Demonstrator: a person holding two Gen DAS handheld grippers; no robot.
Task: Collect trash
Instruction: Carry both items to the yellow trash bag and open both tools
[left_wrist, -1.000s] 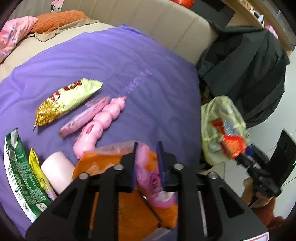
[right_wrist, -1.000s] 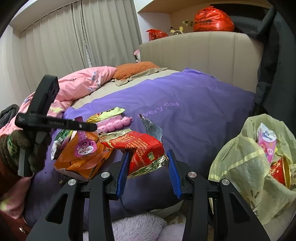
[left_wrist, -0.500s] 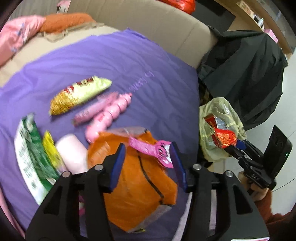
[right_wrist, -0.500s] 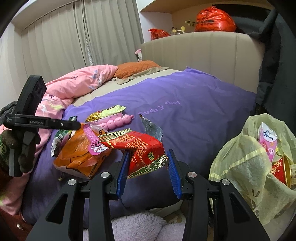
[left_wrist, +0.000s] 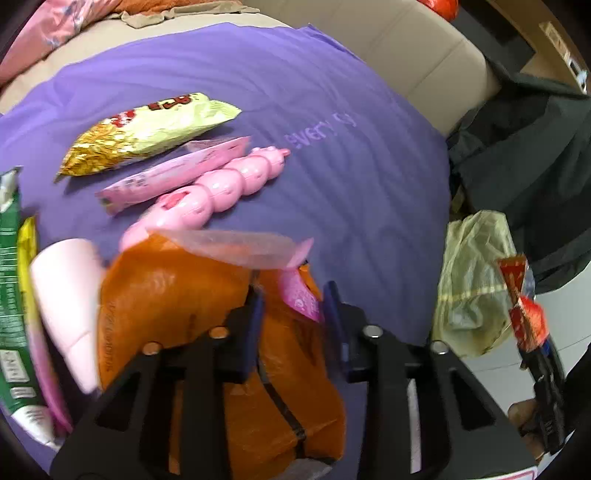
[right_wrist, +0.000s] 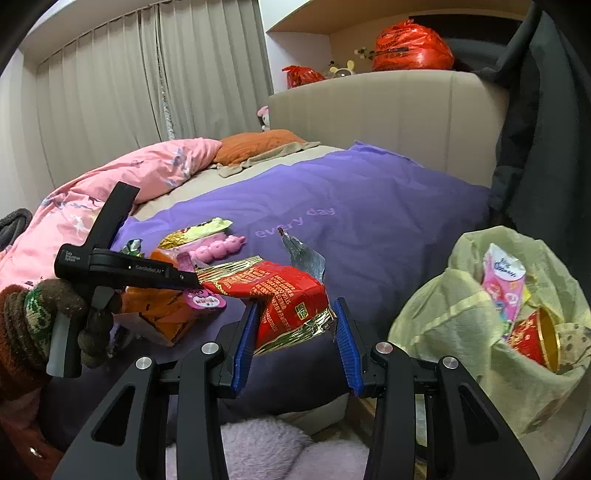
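An orange snack bag (left_wrist: 177, 295) with a pink label (left_wrist: 301, 295) lies on the purple blanket (left_wrist: 332, 166). My left gripper (left_wrist: 293, 295) reaches down over the bag's top; its jaws are closing with the label and a fold of the bag between them, the pads still a little apart. My right gripper (right_wrist: 295, 321) is shut on a red and gold snack packet (right_wrist: 284, 295), held in the air beside the yellow-green trash bag (right_wrist: 480, 332). That bag hangs open at the bed's edge with several wrappers inside.
On the blanket beyond the orange bag lie a gold-yellow snack bag (left_wrist: 147, 133), a pink wrapper (left_wrist: 173, 173) and a pink beaded bottle (left_wrist: 221, 184). A green packet (left_wrist: 11, 295) and a pale pink item (left_wrist: 66, 295) sit at the left. A dark coat (left_wrist: 535, 166) hangs by the headboard.
My left gripper let go of the pink label, opened wide, then dropped closer to the orange bag and is narrowing again. The right gripper still holds the red packet in nearly the same spot.
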